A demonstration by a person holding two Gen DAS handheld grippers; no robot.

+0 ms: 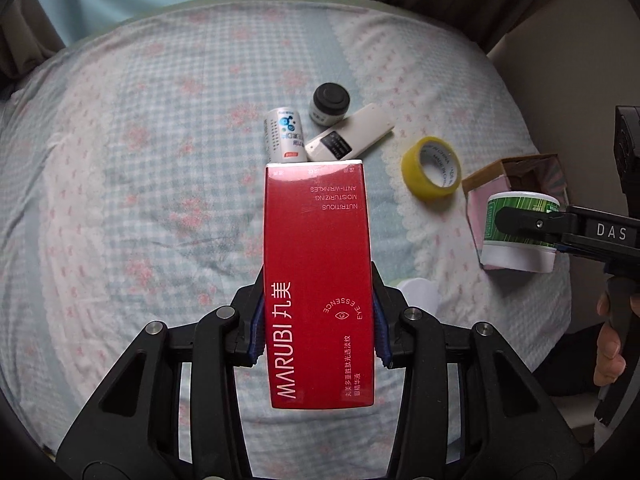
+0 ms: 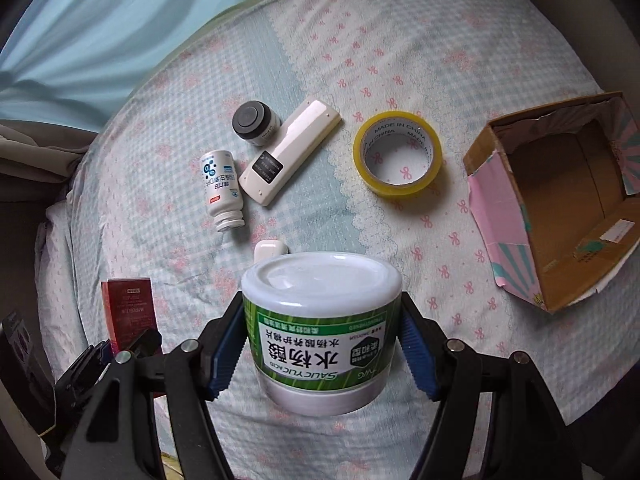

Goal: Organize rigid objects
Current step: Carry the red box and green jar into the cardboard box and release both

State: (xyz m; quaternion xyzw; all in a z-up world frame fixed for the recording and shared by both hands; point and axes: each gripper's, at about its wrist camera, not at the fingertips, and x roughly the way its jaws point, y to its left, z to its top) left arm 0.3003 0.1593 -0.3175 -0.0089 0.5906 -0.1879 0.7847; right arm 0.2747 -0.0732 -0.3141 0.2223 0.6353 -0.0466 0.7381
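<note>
1. Overhead, both grippers point steeply down at a bed covered by a blue-checked sheet (image 2: 168, 280) with pink bows.
2. Left gripper (image 1: 319, 312): its blue-padded fingers (image 1: 256, 320) are clamped on the long sides of a red carton (image 1: 318, 280) printed "MARUBI", which is held clear above the sheet.
3. Right gripper (image 2: 322, 350): its jaws press on both sides of a white jar (image 2: 322, 320) with a green label, also lifted off the bed. The left wrist view shows this jar (image 1: 520, 236) in front of the box, with a hand (image 1: 610, 344) on the gripper's handle.
4. On the sheet, a small white bottle (image 2: 220, 188) lies on its side, just beside a white remote control (image 2: 290, 156).
5. A little jar with a dark grey lid (image 2: 256, 122) stands touching the remote's far side.
6. A roll of yellow tape (image 2: 398, 154) lies flat to the right of the remote, apart from it.
7. An open cardboard box (image 2: 556, 208) with pink patterned sides sits at the right edge, its inside bare.
8. A small white case (image 2: 270, 249) peeks out just behind the held jar.
</note>
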